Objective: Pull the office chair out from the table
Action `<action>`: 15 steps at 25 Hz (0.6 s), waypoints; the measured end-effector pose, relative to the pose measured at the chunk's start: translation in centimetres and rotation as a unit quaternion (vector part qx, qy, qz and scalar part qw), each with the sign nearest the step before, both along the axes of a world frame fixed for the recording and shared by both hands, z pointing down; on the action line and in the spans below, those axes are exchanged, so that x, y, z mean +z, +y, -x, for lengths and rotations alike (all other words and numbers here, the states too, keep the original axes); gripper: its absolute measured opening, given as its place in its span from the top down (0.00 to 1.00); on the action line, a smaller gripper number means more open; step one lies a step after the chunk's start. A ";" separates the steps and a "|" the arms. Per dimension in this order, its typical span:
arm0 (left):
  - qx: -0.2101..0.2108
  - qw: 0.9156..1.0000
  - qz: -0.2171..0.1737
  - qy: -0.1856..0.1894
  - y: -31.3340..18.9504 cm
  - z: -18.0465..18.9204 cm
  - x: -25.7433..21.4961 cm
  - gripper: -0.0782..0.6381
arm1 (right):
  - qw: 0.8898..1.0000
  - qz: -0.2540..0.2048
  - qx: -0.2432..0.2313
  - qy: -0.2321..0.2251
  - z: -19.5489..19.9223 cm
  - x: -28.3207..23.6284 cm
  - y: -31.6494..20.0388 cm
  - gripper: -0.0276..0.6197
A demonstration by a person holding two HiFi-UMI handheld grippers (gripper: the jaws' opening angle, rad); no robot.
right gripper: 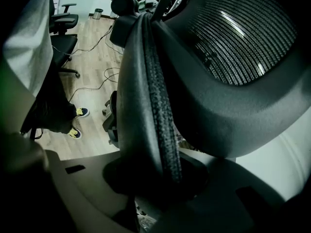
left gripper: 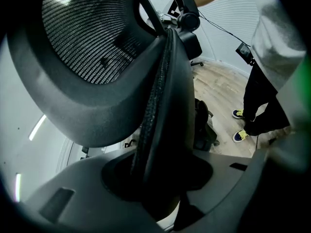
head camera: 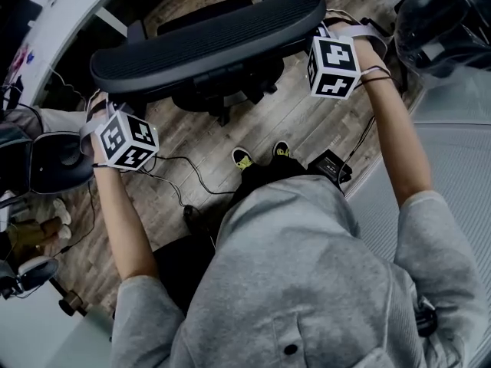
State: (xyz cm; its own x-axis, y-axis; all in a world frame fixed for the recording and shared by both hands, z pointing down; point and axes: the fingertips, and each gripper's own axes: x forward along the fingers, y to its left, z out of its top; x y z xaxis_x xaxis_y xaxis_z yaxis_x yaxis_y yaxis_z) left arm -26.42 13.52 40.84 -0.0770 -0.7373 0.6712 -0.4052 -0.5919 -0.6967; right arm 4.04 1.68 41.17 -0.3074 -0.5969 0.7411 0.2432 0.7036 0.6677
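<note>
The black office chair shows from above, its mesh backrest (head camera: 207, 41) lying across the upper middle of the head view, its seat and wheeled base (head camera: 222, 98) beneath. My left gripper (head camera: 103, 102) is shut on the backrest's left end, with its marker cube just below. My right gripper (head camera: 321, 37) is shut on the right end. In the left gripper view the padded backrest rim (left gripper: 163, 106) runs down between the jaws of my left gripper (left gripper: 160, 178). In the right gripper view the same rim (right gripper: 150, 96) is clamped in my right gripper (right gripper: 155, 178). The white table (head camera: 69, 6) lies at the upper left.
Another dark chair (head camera: 54, 163) stands at the left edge and a third (head camera: 437, 21) at the upper right. Cables (head camera: 184, 167) and a black box (head camera: 330, 165) lie on the wooden floor near the person's shoes (head camera: 244, 158). A curved pale wall (head camera: 460, 167) runs along the right.
</note>
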 end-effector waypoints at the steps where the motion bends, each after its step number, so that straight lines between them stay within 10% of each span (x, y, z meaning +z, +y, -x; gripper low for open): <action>1: 0.000 1.000 0.000 0.000 0.7 -0.5 0.1 0.66 | 1.000 -0.001 0.000 -0.001 -0.4 0.1 0.7 0.76; 15: -0.002 1.000 -0.001 -0.002 12.5 -8.6 -0.2 0.66 | 1.000 -0.012 -0.005 -0.010 -8.4 -0.3 12.2 0.75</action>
